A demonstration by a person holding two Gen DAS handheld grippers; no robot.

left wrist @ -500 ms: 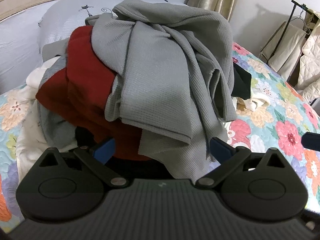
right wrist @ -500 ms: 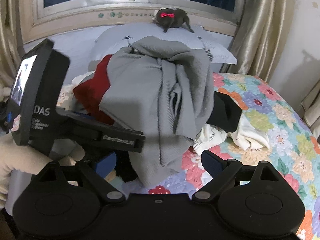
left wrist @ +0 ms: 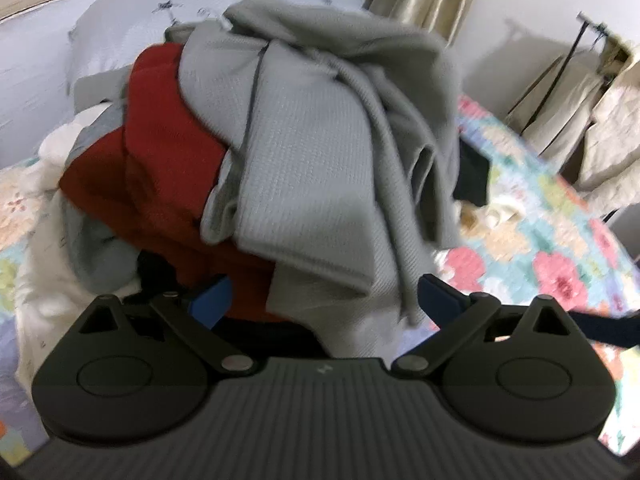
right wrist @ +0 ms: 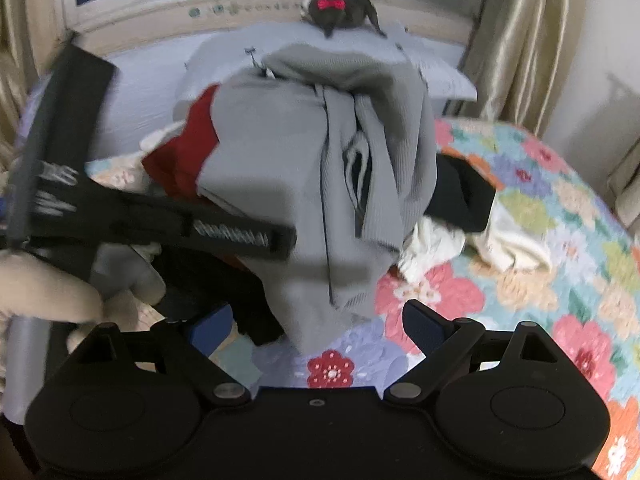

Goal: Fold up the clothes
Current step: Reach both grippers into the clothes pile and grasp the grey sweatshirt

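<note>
- Both sets of tongs have their blue pads spread wide with nothing between them; the left gripper [left wrist: 324, 296] has pushed closer to the pile than half a second ago, its pads now flanking the hanging hem of the grey waffle-knit garment [left wrist: 320, 152], not yet pinching it
- the right gripper [right wrist: 316, 320] hovers over the floral quilt [right wrist: 560, 280], the same grey hem just ahead of it; both views are blurred, so motion seems under way
- beneath the grey piece lie a red garment [left wrist: 152, 152], a black garment [right wrist: 460, 192] and a white garment [right wrist: 512, 240], all heaped unfolded on the bed
- judged so, folding has not begun; the first pick looks near
</note>
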